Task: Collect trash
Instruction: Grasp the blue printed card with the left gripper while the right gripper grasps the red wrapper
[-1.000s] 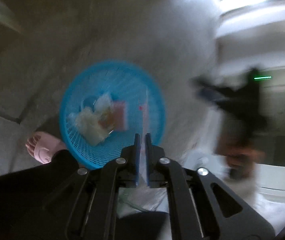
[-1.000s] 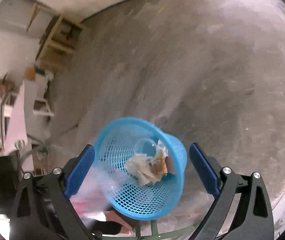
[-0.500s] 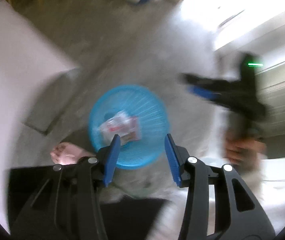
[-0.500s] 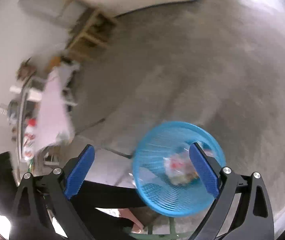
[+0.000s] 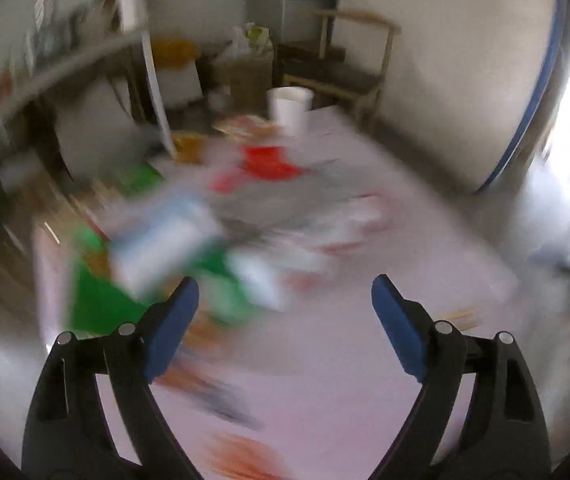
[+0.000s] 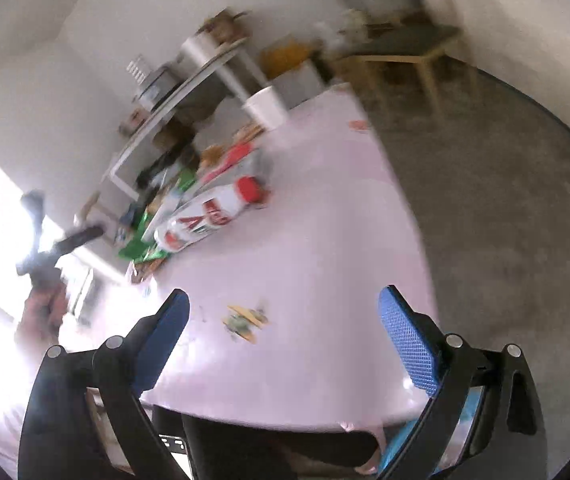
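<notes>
Both views swung from basket to table (image 6: 325, 240); left claw (image 5: 285, 304) just opened wide, empty; right claw (image 6: 283, 320) wide, apparently empty.

light: daylight, blown-out glare at edges | blur: heavy motion smear | distortion: fisheye, dark corners

Glossy pink table (image 6: 325, 264), rough grey concrete floor (image 6: 505, 200), wooden chair (image 5: 349, 64)

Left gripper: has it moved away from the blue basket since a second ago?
Yes. The left gripper has swung up from over the floor basket to face the littered pink table; its jaws have just been opening, nothing between them.
</notes>
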Motion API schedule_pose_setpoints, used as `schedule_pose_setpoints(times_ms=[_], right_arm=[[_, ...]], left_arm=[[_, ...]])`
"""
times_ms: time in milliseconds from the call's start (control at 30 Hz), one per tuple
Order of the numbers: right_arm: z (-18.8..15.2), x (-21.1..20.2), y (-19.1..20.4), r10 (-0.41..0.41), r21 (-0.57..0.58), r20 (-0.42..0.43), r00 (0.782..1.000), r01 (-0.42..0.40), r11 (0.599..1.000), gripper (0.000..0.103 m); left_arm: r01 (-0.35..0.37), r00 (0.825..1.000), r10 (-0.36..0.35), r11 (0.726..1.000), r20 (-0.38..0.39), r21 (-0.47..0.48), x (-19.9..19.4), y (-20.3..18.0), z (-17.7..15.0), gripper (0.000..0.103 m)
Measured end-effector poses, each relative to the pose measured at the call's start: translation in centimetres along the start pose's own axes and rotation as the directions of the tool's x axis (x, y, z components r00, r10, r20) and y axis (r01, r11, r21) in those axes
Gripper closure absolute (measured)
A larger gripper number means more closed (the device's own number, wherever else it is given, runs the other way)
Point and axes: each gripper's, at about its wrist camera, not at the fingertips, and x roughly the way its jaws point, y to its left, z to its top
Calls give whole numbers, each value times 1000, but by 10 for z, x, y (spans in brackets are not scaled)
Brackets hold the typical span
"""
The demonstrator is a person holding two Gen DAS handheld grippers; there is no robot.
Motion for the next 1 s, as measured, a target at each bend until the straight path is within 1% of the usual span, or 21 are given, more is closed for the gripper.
schedule_pose_setpoints(times_ms=[67, 100, 133, 200, 267, 300, 367, 400, 433, 500, 533, 567, 633, 667, 733, 800, 833, 867, 900, 933, 1000], right_arm=[[10, 20, 17, 36, -30, -38, 999, -37, 999, 10], [14, 27, 23, 41, -32, -54, 998, -43, 999, 10], [16, 34, 28, 43, -33, -69, 997, -45, 998, 10], [19, 49, 35, 34, -29, -97, 995, -37, 999, 10], [24, 62, 42, 33, -30, -125, 992, -37, 999, 10], [28, 70, 45, 37, -33, -137, 990, -42, 999, 10], [46, 84, 56, 39, -77, -160, 986, -52, 996, 10], [55, 89, 62, 31, -99, -162, 986, -47, 994, 10], [67, 95, 69, 21, -131, -166, 986, -43, 990, 10], [100, 116, 90, 22, -227, -194, 981, -67, 972, 10], [118, 131, 102, 20, -272, -210, 977, -78, 959, 10], [132, 145, 111, 31, -305, -231, 973, -102, 947, 10], [160, 178, 127, 42, -362, -270, 962, -141, 922, 10], [179, 205, 135, 34, -377, -300, 953, -152, 914, 10], [204, 246, 141, -9, -389, -323, 946, -124, 913, 10], [225, 299, 142, -60, -385, -378, 924, -97, 918, 10], [229, 315, 141, -72, -373, -391, 918, -86, 924, 10], [232, 339, 135, -92, -353, -417, 904, -68, 933, 10], [234, 356, 130, -126, -347, -423, 897, -32, 937, 10], [235, 368, 127, -155, -345, -420, 894, 0, 938, 10], [233, 394, 120, -248, -355, -414, 876, 96, 930, 10]], left_arm=[[-27, 999, 32, 990, -36, 138, 26, 36, 11, 15], [-10, 996, 25, 984, -83, 180, 45, 53, 15, 13], [35, 985, 2, 977, -173, 209, 67, 68, 19, 13], [121, 959, -53, 965, -280, 231, 97, 85, 26, 13], [204, 942, -128, 952, -309, 226, 121, 95, 28, 13], [220, 936, -137, 947, -323, 235, 133, 102, 33, 13], [223, 936, -135, 942, -326, 249, 149, 110, 42, 13], [249, 917, -142, 934, -372, 257, 160, 114, 43, 13], [259, 907, -143, 931, -395, 256, 164, 112, 47, 13], [289, 876, -165, 932, -454, 219, 182, 121, 48, 13], [304, 863, -183, 933, -470, 194, 186, 123, 48, 13], [325, 848, -212, 932, -487, 160, 191, 127, 47, 17], [374, 829, -267, 918, -491, 133, 191, 128, 45, 23], [377, 834, -267, 915, -482, 145, 188, 127, 44, 24], [367, 849, -271, 920, -453, 137, 181, 131, 45, 27], [328, 880, -246, 933, -406, 146, 167, 135, 50, 27], [327, 891, -255, 935, -376, 140, 156, 137, 53, 27], [324, 900, -259, 935, -349, 141, 146, 137, 55, 27], [314, 915, -261, 939, -306, 139, 132, 138, 58, 27], [319, 920, -274, 939, -280, 131, 123, 139, 59, 27], [316, 936, -292, 943, -198, 101, 98, 144, 65, 26]])
